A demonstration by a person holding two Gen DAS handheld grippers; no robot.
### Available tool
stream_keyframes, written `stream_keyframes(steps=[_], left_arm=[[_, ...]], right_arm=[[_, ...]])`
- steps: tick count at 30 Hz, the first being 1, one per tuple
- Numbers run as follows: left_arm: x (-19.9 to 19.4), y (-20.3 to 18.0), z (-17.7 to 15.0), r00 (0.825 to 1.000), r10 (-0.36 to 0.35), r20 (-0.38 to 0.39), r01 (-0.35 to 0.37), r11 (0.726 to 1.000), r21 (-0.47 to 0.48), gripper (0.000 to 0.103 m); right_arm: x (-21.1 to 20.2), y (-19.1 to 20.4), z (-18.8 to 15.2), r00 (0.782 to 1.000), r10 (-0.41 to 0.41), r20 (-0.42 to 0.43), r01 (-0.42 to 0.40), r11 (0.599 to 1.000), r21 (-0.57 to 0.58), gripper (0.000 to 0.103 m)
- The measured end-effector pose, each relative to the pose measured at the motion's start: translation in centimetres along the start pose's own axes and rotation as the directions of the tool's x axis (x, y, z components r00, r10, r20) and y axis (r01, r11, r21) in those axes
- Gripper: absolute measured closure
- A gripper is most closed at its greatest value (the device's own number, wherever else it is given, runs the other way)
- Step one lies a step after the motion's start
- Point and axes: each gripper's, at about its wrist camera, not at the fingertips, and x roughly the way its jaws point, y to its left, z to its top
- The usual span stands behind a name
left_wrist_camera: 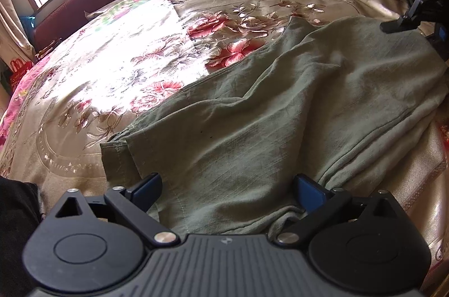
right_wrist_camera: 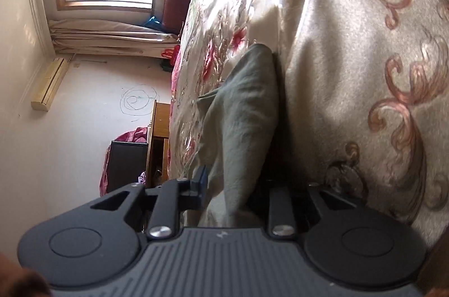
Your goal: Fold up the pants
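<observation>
We are handling soft, limp pants (left_wrist_camera: 280,106) near the bed's (left_wrist_camera: 118,67) edge: left gripper (left_wrist_camera: 228,186) wide, right gripper (right_wrist_camera: 235,184) pinching the hem.

Pants (left_wrist_camera: 280,106) on bedspread (left_wrist_camera: 112,67), seemingly flat

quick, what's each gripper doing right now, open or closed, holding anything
Left gripper: open, jaws spread wide over the green pants, not gripping.
Right gripper: pants cloth between its jaws; only one finger shows, so a grip cannot be told.
</observation>
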Motion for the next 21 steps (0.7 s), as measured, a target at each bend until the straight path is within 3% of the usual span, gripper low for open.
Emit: stream_keyframes(steps=[2, 4, 5, 6, 8, 10, 11, 14, 18, 21], left_arm=[[0.0, -0.1, 0.0, 1.0, 0.007, 0.002, -0.007, 1.0, 0.013, 0.0], [0.0, -0.3, 0.0, 1.0, 0.009, 0.006, -0.009, 1.0, 0.019, 0.0], [0.1, -0.3, 0.1, 1.0, 0.009, 0.007, -0.009, 1.0, 0.018, 0.0], [0.2, -0.4, 0.1, 1.0, 0.009, 0.007, -0.009, 1.0, 0.013, 0.0], [0.4, -0.2, 0.2, 1.0, 0.008, 0.001, -0.008, 1.0, -0.005, 0.0], [0.4, -0.2, 0.3, 1.0, 0.009, 0.0, -0.009, 1.0, -0.011, 0.0], [0.3, -0.3, 0.2, 1.0, 0.013, 0.004, -0.013, 1.0, -0.008, 0.0], [0.0, -1.0, 0.2, 0.999, 0.038, 0.032, -0.039, 0.999, 0.027, 0.0], [-0.1, -2.8, 0.1, 0.996, 0.036, 0.079, -0.043, 0.995, 0.092, 0.0], [0.0, -3.0, 0.3, 0.994, -0.019, 0.105, 0.012, 0.997, 0.071, 0.0]], right_arm=[[-0.6, 1.0, -0.8, 1.0, 0.01, 0.003, -0.01, 0.998, -0.061, 0.053], [-0.5, 0.5, -0.4, 0.998, -0.062, 0.01, 0.063, 0.994, -0.085, 0.035], [-0.1, -0.4, 0.1, 0.995, -0.098, 0.013, 0.098, 0.994, -0.055, 0.043], [0.4, -1.2, 0.3, 0.994, -0.104, 0.021, 0.104, 0.994, -0.013, 0.061], [1.3, -1.2, 0.3, 0.989, -0.149, 0.02, 0.148, 0.989, 0.016, 0.076], [1.5, 0.1, -0.3, 0.976, -0.215, 0.02, 0.216, 0.975, -0.055, 0.088], [1.1, 0.5, -0.7, 0.978, -0.207, 0.027, 0.208, 0.976, -0.061, 0.094], [-1.2, 0.9, -2.3, 0.984, -0.147, 0.103, 0.149, 0.989, -0.013, 0.097], [-2.5, 1.7, -3.4, 0.973, -0.105, 0.206, 0.1, 0.994, 0.031, 0.098], [-2.4, 3.7, -3.4, 0.966, -0.102, 0.238, 0.099, 0.995, 0.022, 0.098]])
